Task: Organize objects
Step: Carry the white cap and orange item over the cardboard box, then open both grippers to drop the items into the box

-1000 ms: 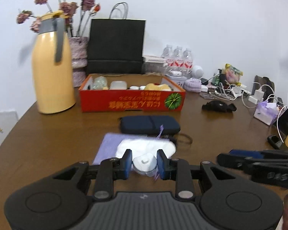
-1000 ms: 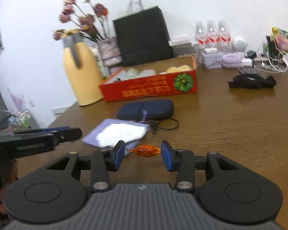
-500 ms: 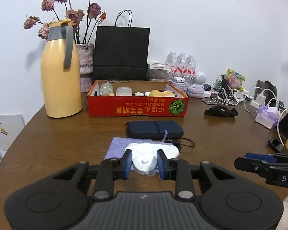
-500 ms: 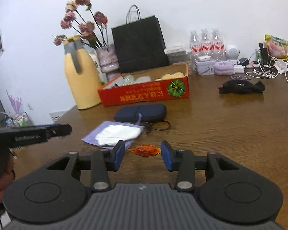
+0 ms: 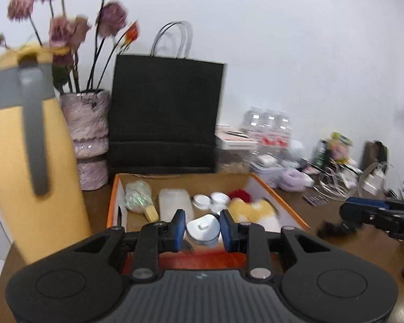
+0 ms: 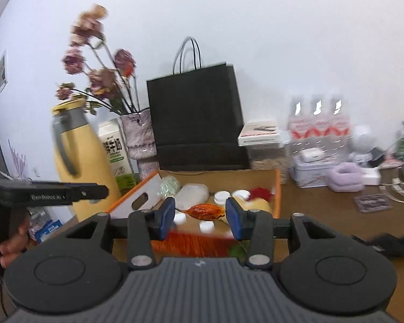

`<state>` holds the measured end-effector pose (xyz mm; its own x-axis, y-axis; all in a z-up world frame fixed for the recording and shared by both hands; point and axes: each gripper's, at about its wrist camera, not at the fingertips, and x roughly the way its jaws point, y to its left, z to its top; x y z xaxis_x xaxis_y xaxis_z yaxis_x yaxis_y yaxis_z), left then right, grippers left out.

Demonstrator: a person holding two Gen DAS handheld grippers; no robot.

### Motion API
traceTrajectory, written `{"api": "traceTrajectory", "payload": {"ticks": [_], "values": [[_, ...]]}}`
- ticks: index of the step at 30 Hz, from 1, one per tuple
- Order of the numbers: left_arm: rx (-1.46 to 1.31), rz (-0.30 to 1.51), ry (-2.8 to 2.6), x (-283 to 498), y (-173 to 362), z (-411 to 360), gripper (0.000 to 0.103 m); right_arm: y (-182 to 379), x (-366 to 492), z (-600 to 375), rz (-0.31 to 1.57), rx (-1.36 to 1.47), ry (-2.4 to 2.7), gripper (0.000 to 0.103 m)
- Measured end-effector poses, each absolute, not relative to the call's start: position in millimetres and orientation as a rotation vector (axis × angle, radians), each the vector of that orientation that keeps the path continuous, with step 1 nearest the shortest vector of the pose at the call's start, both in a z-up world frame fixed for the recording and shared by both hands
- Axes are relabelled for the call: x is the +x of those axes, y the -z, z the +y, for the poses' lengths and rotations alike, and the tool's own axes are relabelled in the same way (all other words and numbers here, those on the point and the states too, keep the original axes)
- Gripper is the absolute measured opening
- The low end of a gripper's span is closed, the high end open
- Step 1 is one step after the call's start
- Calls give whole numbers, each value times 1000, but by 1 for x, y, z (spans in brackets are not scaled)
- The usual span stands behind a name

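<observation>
My left gripper [image 5: 202,230] is shut on a small white case [image 5: 203,228], held above the front edge of the orange cardboard box [image 5: 115,196]. My right gripper [image 6: 200,216] is shut on an orange-red wrapped sweet [image 6: 206,211], pinched by its two ends, over the same box [image 6: 277,193]. Inside the box lie white round lids [image 6: 221,196], a clear packet [image 5: 175,202], a greenish ball [image 5: 137,195] and a yellow and red plush [image 5: 251,207]. Each gripper shows in the other's view: the right one [image 5: 377,215] at the right, the left one [image 6: 54,192] at the left.
A yellow jug [image 5: 27,167], a vase of dried roses [image 5: 90,134] and a black paper bag [image 5: 164,113] stand behind and left of the box. A milk carton [image 6: 115,150] is beside the jug. Water bottles [image 6: 317,129], a purple ring [image 6: 343,179], cables [image 5: 336,183] and a black item [image 6: 390,245] crowd the right.
Both grippers have moved forward and up, from near the purple cloth and dark pouch to over the box's front edge. Each keeps hold of its item.
</observation>
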<state>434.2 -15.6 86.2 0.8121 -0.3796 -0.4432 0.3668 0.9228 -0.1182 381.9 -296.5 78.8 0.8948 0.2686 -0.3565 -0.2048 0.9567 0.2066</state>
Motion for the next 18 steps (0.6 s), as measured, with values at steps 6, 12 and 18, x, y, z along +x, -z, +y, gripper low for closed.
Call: {"api": "traceTrajectory", "payload": {"ticks": [6,12,18], "values": [[-13,597,331,523,-54,-36,26,-50,505,-272,554,187,-259,42],[14,645,282,550,-21,-36,67,3,531,-260,649,164,-88,89],[2,620,165,554,-6,-26,79,24,517,-248,583,-12,-65,93]]}}
